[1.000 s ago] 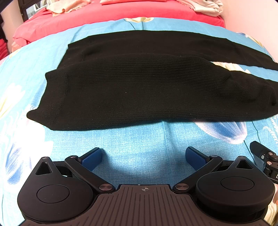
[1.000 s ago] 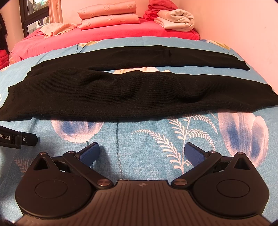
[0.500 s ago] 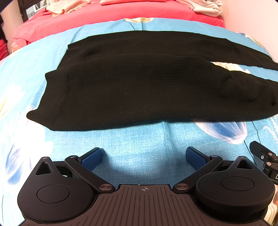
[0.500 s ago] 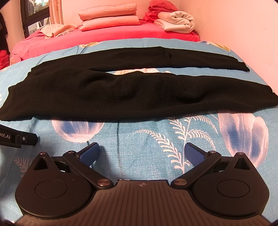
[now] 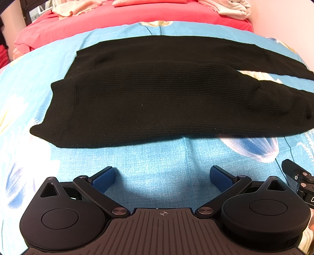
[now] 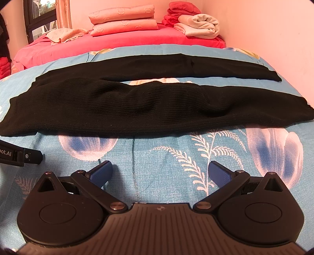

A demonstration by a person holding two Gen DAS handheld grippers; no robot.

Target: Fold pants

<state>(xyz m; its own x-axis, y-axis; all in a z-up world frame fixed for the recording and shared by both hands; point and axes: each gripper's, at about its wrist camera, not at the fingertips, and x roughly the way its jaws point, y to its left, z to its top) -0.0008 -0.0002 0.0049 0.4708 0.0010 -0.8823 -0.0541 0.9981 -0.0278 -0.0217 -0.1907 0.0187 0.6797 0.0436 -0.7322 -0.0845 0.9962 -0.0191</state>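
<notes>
Black knit pants [image 5: 157,102] lie flat across a blue floral bedsheet [image 5: 161,157], waistband to the left, both legs running right. The right wrist view shows the two legs [image 6: 149,106] side by side with a narrow gap of sheet between them. My left gripper [image 5: 162,175] hovers open over bare sheet, short of the near edge of the pants, near the waist end. Further along the legs my right gripper [image 6: 160,169] is also open over the sheet, holding nothing. Each gripper's body shows at the edge of the other's view.
Behind the blue sheet lies a red blanket [image 6: 117,42] with folded pink bedding [image 6: 123,19] and a pile of red and beige clothes [image 6: 196,24]. A pink wall [image 6: 265,33] borders the bed on the right. A dark window [image 6: 39,13] stands at the far left.
</notes>
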